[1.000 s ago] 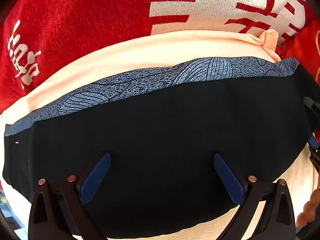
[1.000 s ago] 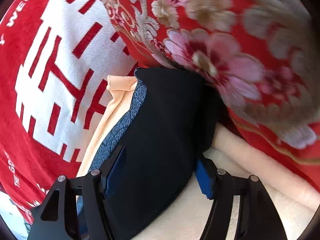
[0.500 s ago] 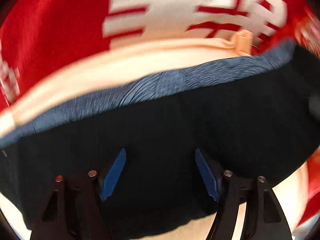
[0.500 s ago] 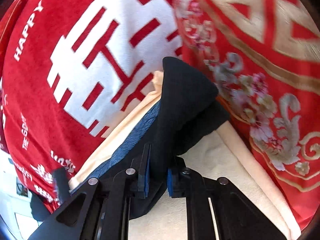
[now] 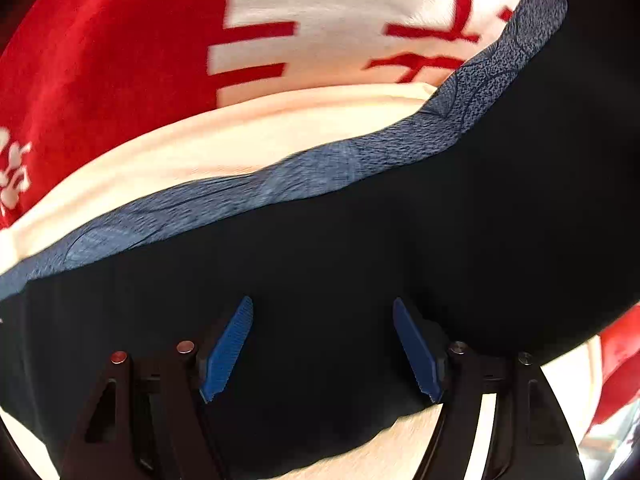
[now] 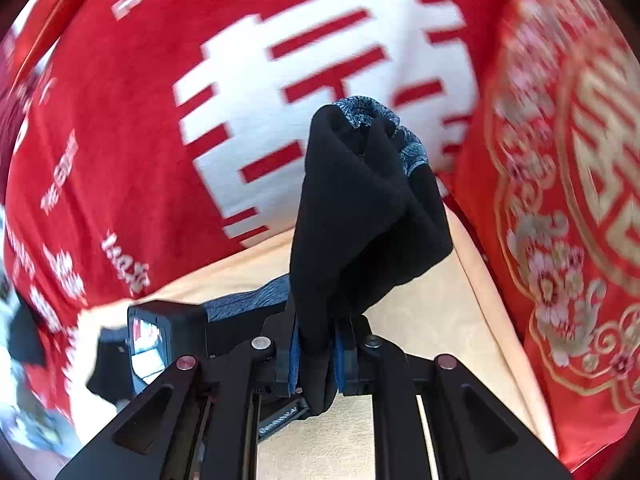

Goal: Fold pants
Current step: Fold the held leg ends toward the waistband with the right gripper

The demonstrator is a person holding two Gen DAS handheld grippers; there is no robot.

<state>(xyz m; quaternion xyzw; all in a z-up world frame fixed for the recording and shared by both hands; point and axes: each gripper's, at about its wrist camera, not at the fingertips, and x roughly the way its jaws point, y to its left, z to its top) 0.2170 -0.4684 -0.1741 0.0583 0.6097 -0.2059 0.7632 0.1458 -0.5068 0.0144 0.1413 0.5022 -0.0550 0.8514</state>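
Writing: red blanket (image 6: 132,128) carries a large white character; small white lettering blurred, unreadable.
Pants (image 5: 320,280): black, long axis across the left view, blue-grey patterned band (image 5: 248,196) on the far edge.
Left gripper (image 5: 322,350): jaws spread over the fabric.
Right gripper (image 6: 316,356): jaws pinching a raised fold of pants (image 6: 360,216).

We see our left gripper (image 5: 322,350) and right gripper (image 6: 316,354) as black triangular frames with silvery, perhaps coppery, screws and blue ridged fingers (image 5: 228,350).

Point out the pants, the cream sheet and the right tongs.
pants (image 5: 360,280): left wrist view, dark middle panel.
cream sheet (image 5: 240,140): left wrist view, bare strip above the pants.
right tongs (image 6: 316,354): right wrist view, between the tips, shut on the pants.
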